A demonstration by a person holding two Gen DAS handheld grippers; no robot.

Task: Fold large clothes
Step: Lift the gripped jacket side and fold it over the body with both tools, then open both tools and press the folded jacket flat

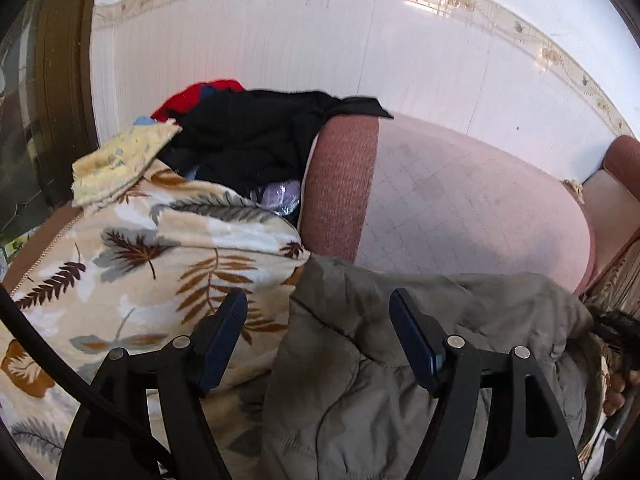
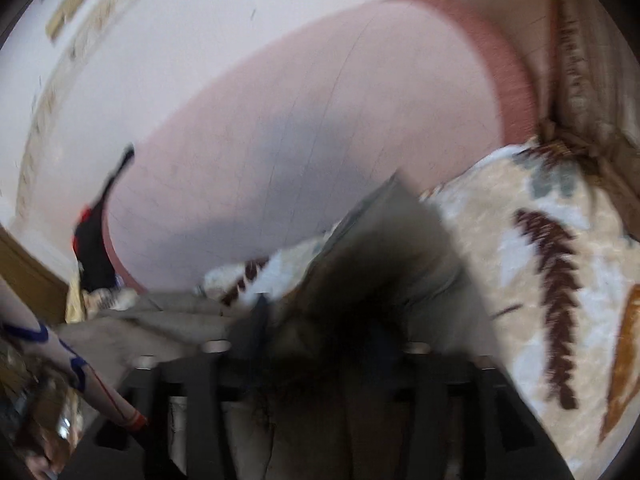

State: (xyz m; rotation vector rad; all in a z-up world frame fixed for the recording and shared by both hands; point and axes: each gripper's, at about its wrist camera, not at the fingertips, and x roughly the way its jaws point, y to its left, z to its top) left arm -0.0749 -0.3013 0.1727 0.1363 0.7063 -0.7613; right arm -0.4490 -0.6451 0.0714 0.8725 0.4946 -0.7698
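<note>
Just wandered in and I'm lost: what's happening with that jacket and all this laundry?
A person is folding clothes with hand-held tongs, one pair in each hand. An olive-grey padded jacket lies on a leaf-print blanket. The left tongs stand open above the jacket, pressing on nothing. The right tongs are blurred and half hidden by its fur trim, so their grip is unclear. A pile of unfolded clothes waits beside the pink cushion.

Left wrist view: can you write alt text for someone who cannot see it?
The left hand-held gripper is open above an olive-grey quilted garment lying on a leaf-print blanket. Behind, dark clothes are piled beside a pink-covered cushion.
</note>
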